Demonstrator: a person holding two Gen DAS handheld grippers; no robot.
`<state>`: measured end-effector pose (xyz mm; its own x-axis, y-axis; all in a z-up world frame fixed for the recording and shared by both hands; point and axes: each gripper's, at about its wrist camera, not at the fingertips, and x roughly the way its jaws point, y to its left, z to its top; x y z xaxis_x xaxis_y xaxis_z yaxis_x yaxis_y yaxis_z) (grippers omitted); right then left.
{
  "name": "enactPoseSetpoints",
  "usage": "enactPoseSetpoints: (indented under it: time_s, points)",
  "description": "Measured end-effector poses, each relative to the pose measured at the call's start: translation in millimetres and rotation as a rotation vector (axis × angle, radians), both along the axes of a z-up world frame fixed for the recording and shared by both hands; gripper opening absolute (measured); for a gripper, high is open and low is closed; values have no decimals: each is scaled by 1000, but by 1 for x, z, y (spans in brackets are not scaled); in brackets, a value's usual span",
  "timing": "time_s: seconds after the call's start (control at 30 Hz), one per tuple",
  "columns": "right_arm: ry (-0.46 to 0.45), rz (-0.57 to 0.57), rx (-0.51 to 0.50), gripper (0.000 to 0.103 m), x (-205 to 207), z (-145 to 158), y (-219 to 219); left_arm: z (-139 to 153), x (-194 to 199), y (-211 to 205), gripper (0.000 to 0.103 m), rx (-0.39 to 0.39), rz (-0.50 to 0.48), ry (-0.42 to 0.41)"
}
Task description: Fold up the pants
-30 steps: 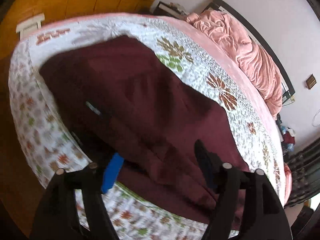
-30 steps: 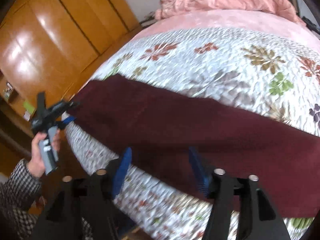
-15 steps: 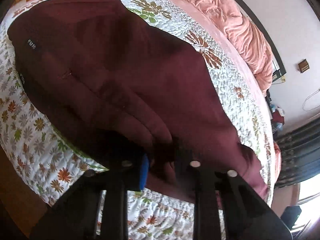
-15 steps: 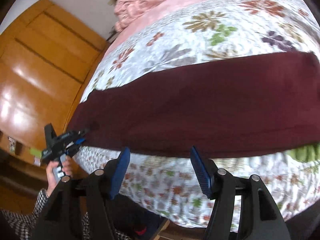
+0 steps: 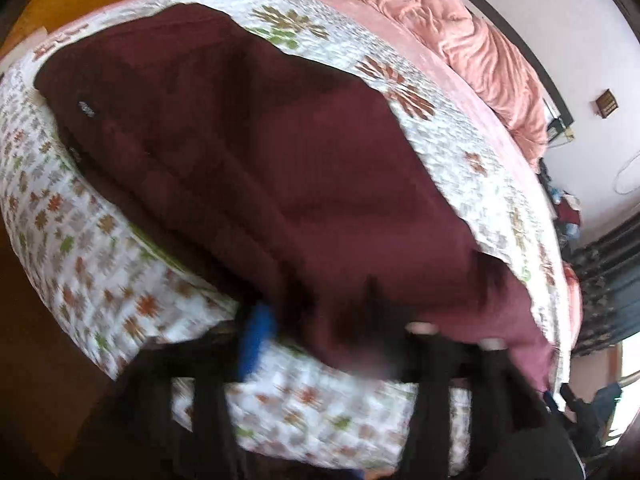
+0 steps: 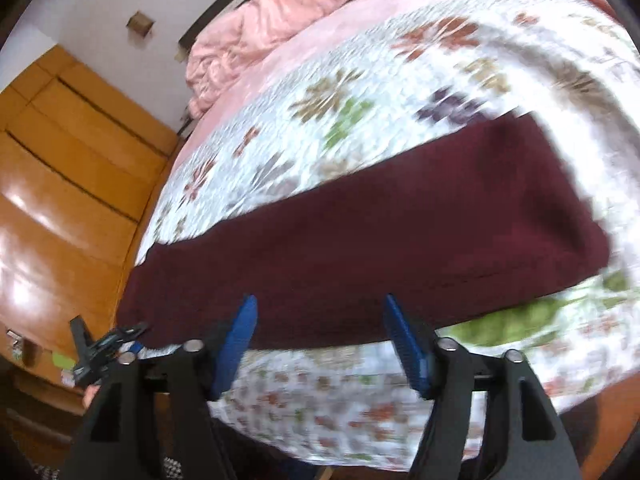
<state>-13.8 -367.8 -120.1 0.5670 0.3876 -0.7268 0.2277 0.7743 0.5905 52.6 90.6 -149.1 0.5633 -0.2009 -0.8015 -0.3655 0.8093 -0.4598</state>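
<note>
Dark maroon pants [image 5: 256,152] lie flat along the near edge of a bed with a floral quilt [image 5: 72,240]. In the left wrist view my left gripper [image 5: 316,320] is at the pants' near end, with maroon cloth draped between its blue pads; the view is blurred and the right pad is hidden by cloth. In the right wrist view the pants [image 6: 360,240] stretch across the quilt [image 6: 400,92]. My right gripper [image 6: 320,336] is open and empty, just in front of the pants' near edge. The left gripper also shows in the right wrist view [image 6: 108,344] at the pants' left end.
A crumpled pink blanket [image 5: 472,52] lies at the head of the bed. Wooden wardrobe doors [image 6: 52,184] stand at the left in the right wrist view. A dark curtain [image 5: 604,288] hangs at the right of the left wrist view. The bed's side drops toward me.
The left gripper closed in on the pants' end and now has cloth between its fingers. The right gripper swung rightward along the pants' edge and stayed open.
</note>
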Motion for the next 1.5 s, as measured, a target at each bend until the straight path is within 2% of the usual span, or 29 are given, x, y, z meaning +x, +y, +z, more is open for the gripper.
enactPoseSetpoints:
  time_s: [0.03,0.17,0.23,0.27,0.33,0.4,0.53,0.67,0.83,0.97,1.1,1.17,1.2,1.23,1.33,1.4,1.5]
  points:
    - [0,-29,-26,71,-4,2,-11,4,2,-7,69,-8,-6,4]
    - [54,-158,-117,71,-17,4,-67,17,1,-41,71,-28,-74,22]
    - [74,-195,-113,71,-22,1,-89,24,5,-59,70,-34,-113,6]
    - [89,-219,-109,71,-25,-3,-101,26,5,-65,64,-68,-125,2]
    - [118,-234,-86,71,-30,-13,-115,33,11,-83,64,-133,-120,11]
    - [129,-237,-33,71,-33,-24,-125,38,10,-97,66,-146,-178,-30]
    - [111,-235,43,71,-43,-34,-131,37,31,-128,69,13,-246,-83]
    - [92,-223,78,72,-52,-31,-124,14,58,-158,70,185,-305,-63]
    - [90,-183,158,72,-54,-35,-110,-5,68,-166,70,216,-313,-47]
    - [102,-209,155,72,-41,-47,-105,-6,67,-180,71,252,-344,-64]
    - [67,-238,116,72,-19,-52,-103,-5,63,-193,72,276,-391,-85]
    - [16,-238,125,61,-14,-49,-103,-6,62,-193,74,275,-397,-83]
    - [-15,-236,135,45,-11,-48,-103,-8,62,-191,74,271,-398,-75]
    - [-23,-236,146,35,-8,-47,-104,-9,62,-190,74,270,-395,-70]
    - [25,-249,185,32,0,-59,-109,-12,63,-183,74,262,-376,-60]
    - [43,-241,185,23,3,-65,-108,-12,64,-181,75,257,-372,-56]
    - [-1,-204,129,17,10,-40,-107,-8,66,-180,76,266,-365,-60]
